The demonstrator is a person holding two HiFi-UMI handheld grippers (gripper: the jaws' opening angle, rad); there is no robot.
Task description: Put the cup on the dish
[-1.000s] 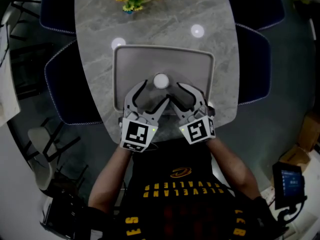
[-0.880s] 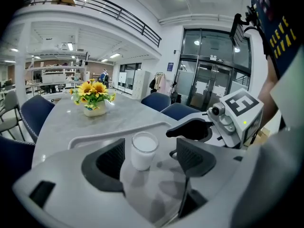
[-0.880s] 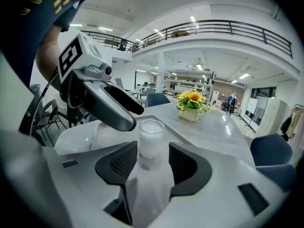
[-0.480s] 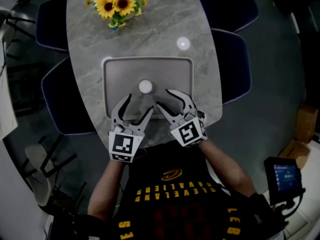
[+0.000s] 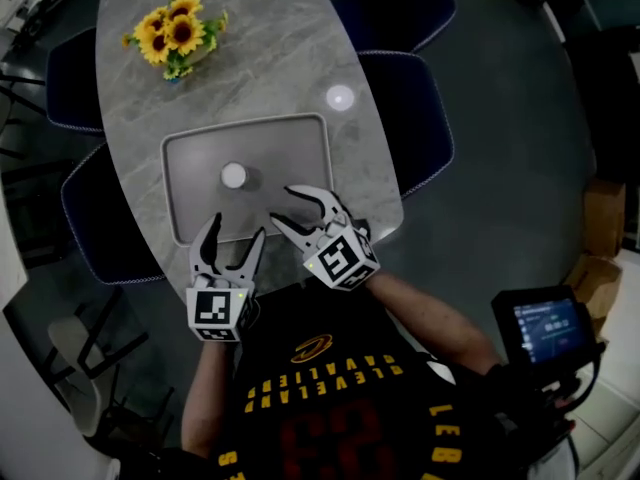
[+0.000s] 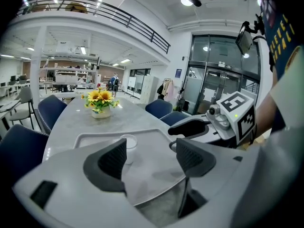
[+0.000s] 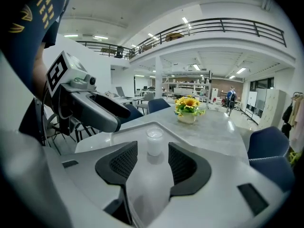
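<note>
A small white cup [image 5: 234, 176] stands upright on the grey rectangular dish [image 5: 300, 138], a tray on the marble table. Both grippers hover over the tray's near edge, short of the cup. My left gripper [image 5: 237, 228] is open and empty. My right gripper [image 5: 283, 205] is open too, its jaws pointing left toward the cup. In the right gripper view the cup [image 7: 154, 141] shows beyond the gap of the right gripper [image 7: 153, 163]. In the left gripper view the cup [image 6: 129, 143] is partly hidden behind the left jaw of the left gripper [image 6: 149, 158].
A vase of sunflowers [image 5: 175, 33] stands at the table's far end. Dark blue chairs [image 5: 415, 118] ring the table [image 5: 270, 58]. A bright light spot [image 5: 340, 98] lies on the table right of the tray. A screen device [image 5: 545, 328] sits at the person's right.
Both grippers have drawn back from either side of the cup toward the person and the tray's near edge. The cup stays where it was on the tray. The head view has swung right.
</note>
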